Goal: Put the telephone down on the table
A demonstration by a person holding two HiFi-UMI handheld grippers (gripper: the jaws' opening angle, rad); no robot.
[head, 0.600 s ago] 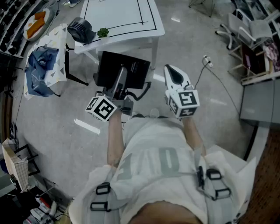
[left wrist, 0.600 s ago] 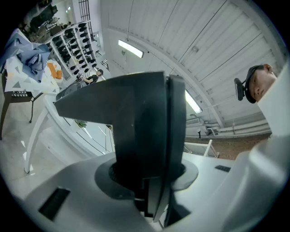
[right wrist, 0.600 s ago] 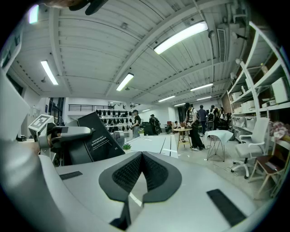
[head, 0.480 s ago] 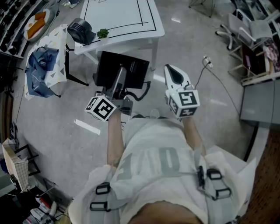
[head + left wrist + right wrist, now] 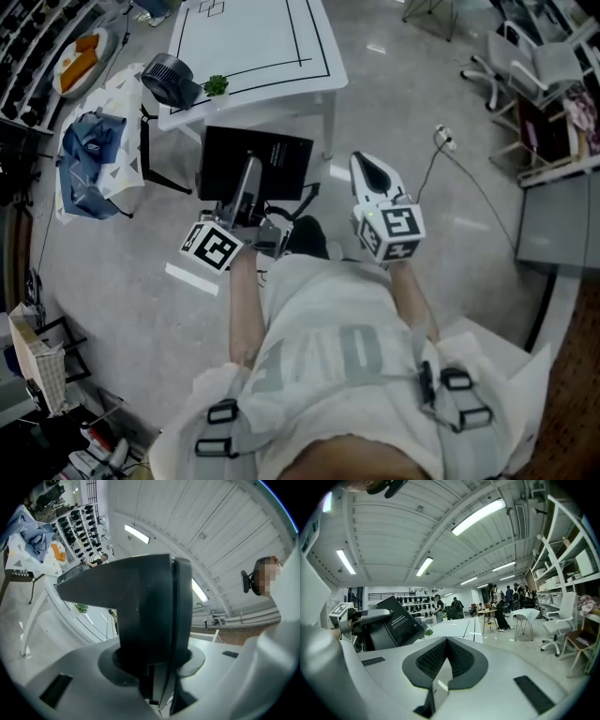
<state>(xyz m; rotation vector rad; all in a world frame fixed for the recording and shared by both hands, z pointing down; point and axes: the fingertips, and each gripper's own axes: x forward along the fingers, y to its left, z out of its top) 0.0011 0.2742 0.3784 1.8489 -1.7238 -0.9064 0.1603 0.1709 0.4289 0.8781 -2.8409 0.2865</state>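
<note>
The left tool (image 5: 249, 187) was clamped on the telephone (image 5: 281, 159), a flat black slab with a few lines of white print on one face. Its jaws stood partly apart, as wide as the slab's thickness, and the black body filled the space between them in the left gripper view. The telephone hung tilted in the air over the floor, just in front of the near edge of the white table (image 5: 253, 47) and not touching it. The right tool (image 5: 372, 169) held nothing: its jaws were brought together, the ribbed pads (image 5: 461, 660) meeting in a narrow V with no thing between them, and it stood to the right of the telephone, clear of it. There were two tools, each carrying one marker cube, one telephone and one table. The table's top bore thin black lines. One small green plant (image 5: 217, 85) sat at its near left corner, and one round dark fan-like thing (image 5: 167, 77) showed just beside that corner; whether it rested on the table could not be told. One stand draped with patterned and blue cloth (image 5: 89, 141) stood on the floor left of the table.
</note>
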